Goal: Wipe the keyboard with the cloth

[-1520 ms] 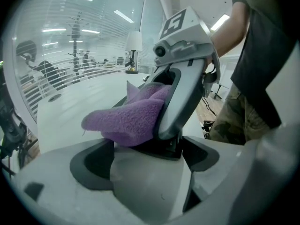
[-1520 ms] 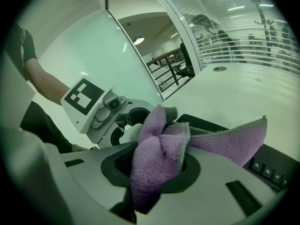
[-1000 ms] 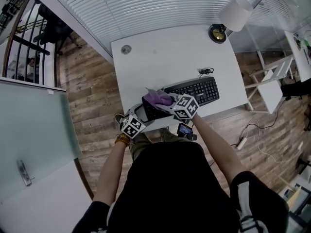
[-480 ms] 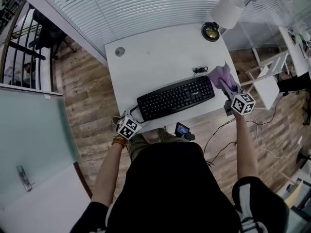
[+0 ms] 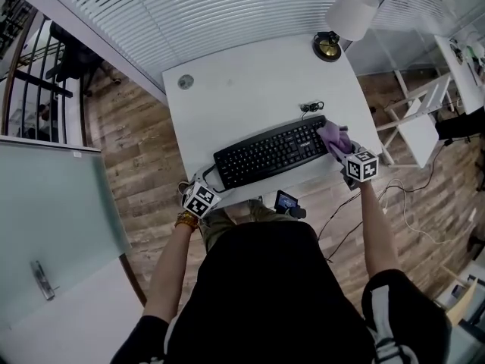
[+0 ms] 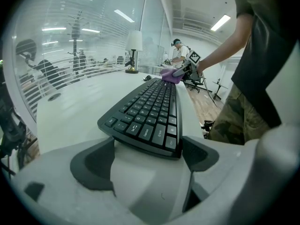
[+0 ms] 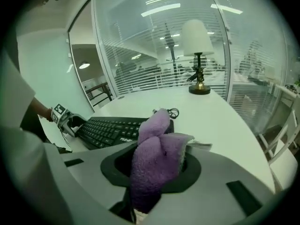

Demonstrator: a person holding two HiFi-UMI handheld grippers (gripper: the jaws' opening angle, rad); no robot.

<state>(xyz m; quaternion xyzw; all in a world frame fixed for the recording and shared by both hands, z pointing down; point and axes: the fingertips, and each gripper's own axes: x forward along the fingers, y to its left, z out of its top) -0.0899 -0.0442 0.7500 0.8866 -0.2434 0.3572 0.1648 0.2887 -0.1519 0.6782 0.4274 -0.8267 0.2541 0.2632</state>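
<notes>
A black keyboard (image 5: pixel 273 152) lies slantwise along the front of the white desk (image 5: pixel 250 89). My left gripper (image 5: pixel 203 194) sits at its left end; in the left gripper view the jaws (image 6: pixel 145 153) close around the keyboard's (image 6: pixel 150 111) near end. My right gripper (image 5: pixel 342 147) is at the keyboard's right end, shut on a purple cloth (image 5: pixel 332 136). In the right gripper view the cloth (image 7: pixel 154 158) bulges up between the jaws of that gripper (image 7: pixel 152 168), with the keyboard (image 7: pixel 112 129) to its left.
A table lamp (image 5: pixel 350 14) stands at the desk's far right corner. A coiled cable (image 5: pixel 312 108) lies behind the keyboard, and a round grommet (image 5: pixel 186 82) is at the far left. A small dark device (image 5: pixel 286 202) hangs by the front edge. A white chair (image 5: pixel 417 135) stands to the right.
My right gripper swept the cloth from the keyboard's left end to past its right end, then came back onto the right end. The left gripper stayed put.
</notes>
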